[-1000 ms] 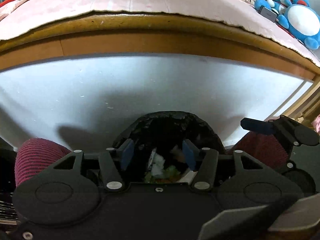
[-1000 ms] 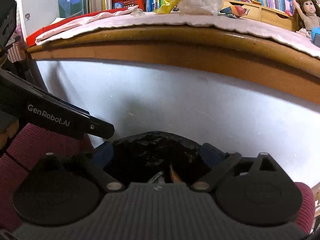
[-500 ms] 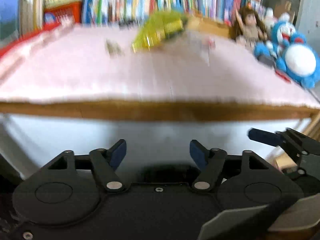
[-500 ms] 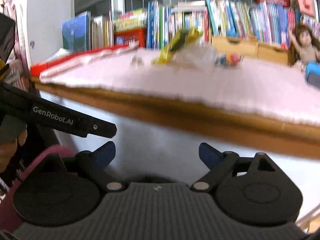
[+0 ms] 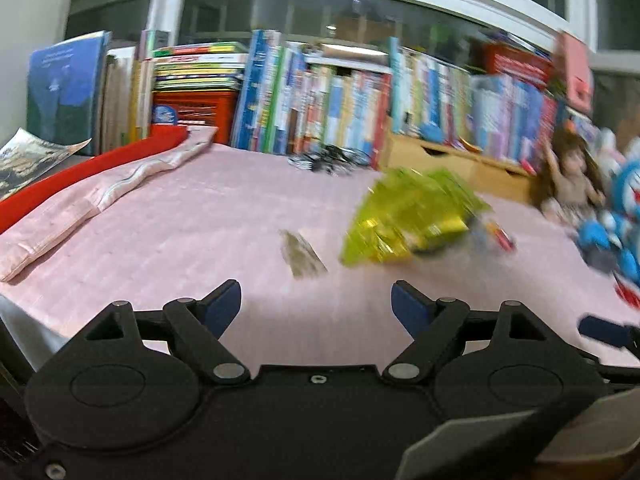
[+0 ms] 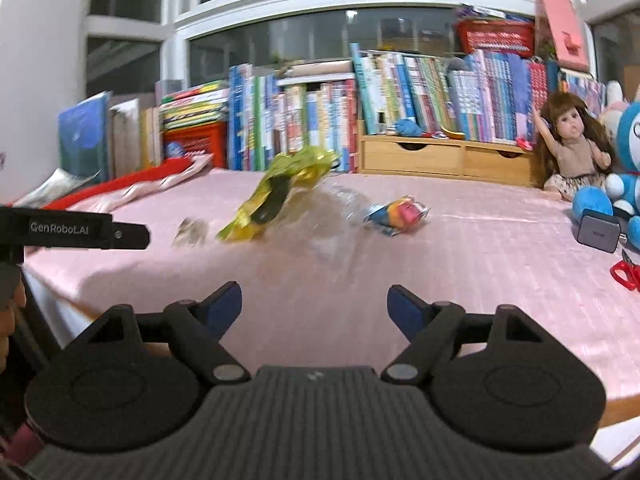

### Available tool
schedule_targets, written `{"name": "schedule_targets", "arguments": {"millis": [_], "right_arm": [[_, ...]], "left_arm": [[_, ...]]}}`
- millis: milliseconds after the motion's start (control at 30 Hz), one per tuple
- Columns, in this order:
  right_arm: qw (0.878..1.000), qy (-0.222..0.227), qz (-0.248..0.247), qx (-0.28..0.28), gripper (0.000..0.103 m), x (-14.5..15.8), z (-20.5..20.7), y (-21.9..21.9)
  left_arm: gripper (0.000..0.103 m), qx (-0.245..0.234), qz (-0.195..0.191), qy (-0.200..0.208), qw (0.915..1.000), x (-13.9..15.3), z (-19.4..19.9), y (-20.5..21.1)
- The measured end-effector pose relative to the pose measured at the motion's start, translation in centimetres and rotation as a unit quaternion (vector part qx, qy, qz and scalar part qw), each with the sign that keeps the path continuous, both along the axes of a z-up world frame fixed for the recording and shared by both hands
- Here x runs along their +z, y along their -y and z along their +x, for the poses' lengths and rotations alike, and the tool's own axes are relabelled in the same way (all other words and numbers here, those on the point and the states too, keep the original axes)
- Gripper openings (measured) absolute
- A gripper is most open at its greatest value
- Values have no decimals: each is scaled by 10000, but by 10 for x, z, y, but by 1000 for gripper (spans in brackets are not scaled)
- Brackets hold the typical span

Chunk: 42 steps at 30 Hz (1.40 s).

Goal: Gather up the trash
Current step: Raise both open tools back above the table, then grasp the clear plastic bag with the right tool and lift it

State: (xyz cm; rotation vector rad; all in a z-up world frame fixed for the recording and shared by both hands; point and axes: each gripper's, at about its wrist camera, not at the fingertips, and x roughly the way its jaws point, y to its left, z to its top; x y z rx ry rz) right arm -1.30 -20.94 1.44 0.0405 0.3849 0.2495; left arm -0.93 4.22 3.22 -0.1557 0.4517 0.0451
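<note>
- The left claw (image 5: 316, 304) has its 2 blue tips spread apart, and nothing is between them. Its jaws have just been opening wider.
- The right claw (image 6: 314, 304) is spread apart too, with nothing between its tips. Its jaws have just been closing a little.
- Both claws hang over the near edge of a table with a pink cloth (image 6: 460, 248).
- A crinkly yellow-green wrapper (image 5: 408, 224) lies ahead of the left claw, a bit to its right. In the right claw's view the same wrapper (image 6: 276, 196) is ahead and a bit to the left.
- A small grey scrap (image 5: 302, 254) lies ahead of the left claw, just left of the wrapper. It looks blurry.
- A clear plastic bag (image 6: 336, 216) lies right beside the wrapper, straight ahead of the right claw.
- A small bright candy packet (image 6: 396, 214) lies ahead of the right claw, a bit to the right, near the clear bag.
- Far ahead, a row of books (image 6: 400, 100) stands along the back of the table.
- Far to the right of the right claw sit a doll (image 6: 576, 148), a blue plush toy (image 6: 624, 176), a grey charger block (image 6: 598, 232) and red scissors (image 6: 624, 274).
</note>
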Motion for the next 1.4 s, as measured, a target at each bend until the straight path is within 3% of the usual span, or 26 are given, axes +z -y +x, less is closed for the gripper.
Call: {"name": "schedule_targets", "arguments": {"millis": [267, 500, 533, 567, 600, 633, 700, 1067, 1100, 1133, 1167, 1233, 1400], "right_arm": [[9959, -382, 758, -304, 71, 4, 60, 15], [9915, -703, 1084, -128, 71, -4, 100, 6], [9907, -765, 1115, -122, 67, -5, 105, 5], [9895, -837, 1172, -112, 51, -8, 108, 4], [9885, -892, 1211, -142, 42, -8, 108, 5], [9881, -897, 1232, -184, 33, -9, 106, 6], [9895, -777, 1203, -178, 30, -8, 97, 8], [9948, -121, 806, -605, 24, 9, 42, 30], [9953, -72, 709, -657, 25, 11, 37, 30], [9953, -4, 560, -790, 35, 12, 34, 29], [9946, 70, 397, -957, 66, 13, 32, 28], [9939, 168, 336, -1035, 100, 13, 35, 29], [9959, -131, 229, -861, 102, 12, 61, 18]], "left_arm": [[67, 230, -391, -283, 9986, -14, 77, -19], [65, 221, -473, -587, 9969, -35, 120, -20], [48, 245, -478, -630, 9966, -37, 123, -20], [35, 255, -466, -648, 9965, -40, 125, -19], [23, 285, -425, -653, 9965, -40, 125, -19], [21, 299, -416, -645, 9966, -39, 124, -19], [11, 218, -470, -566, 9971, -36, 117, -18], [9, -76, -295, 7, 9995, -13, 63, -2], [9, -124, -273, 49, 9995, -11, 58, 0], [9, -179, -249, 86, 9995, -11, 54, 3], [9, -223, -224, 107, 9994, -10, 50, 5], [11, -276, -126, 108, 9995, -11, 48, 10], [11, -295, -173, 10, 9994, -15, 49, 16]]}}
